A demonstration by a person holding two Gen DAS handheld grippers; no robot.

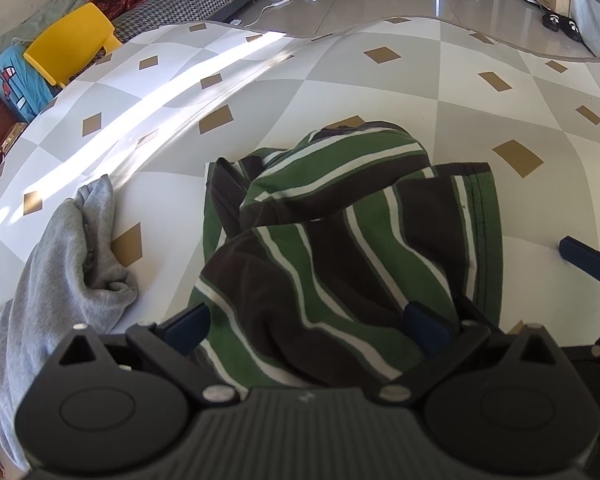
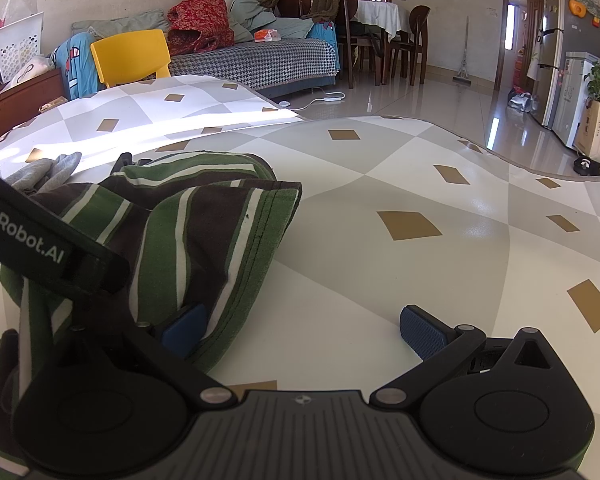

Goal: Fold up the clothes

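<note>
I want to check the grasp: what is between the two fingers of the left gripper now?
In the left wrist view, bunched striped shirt fills the left gripper; jaws stand wide.

The striped garment (image 1: 340, 240) is showing as soft matt knit cloth, with stitched hems along its green edge. Beside it the grey garment (image 1: 60, 264) is looking like thicker, fuzzy fleece-type fabric. The table covering (image 2: 380, 184) is gleaming faintly, smooth like vinyl. The left gripper (image 1: 306, 322) and right gripper (image 2: 304, 324) are showing matt black plastic bodies with ribbed tops, small shiny metal pins, and blue pads (image 2: 422, 330) with a fine textured, rubbery look. The yellow chair (image 2: 132, 56) is looking like smooth plastic, and the floor (image 2: 440, 92) is shining glossy.
</note>
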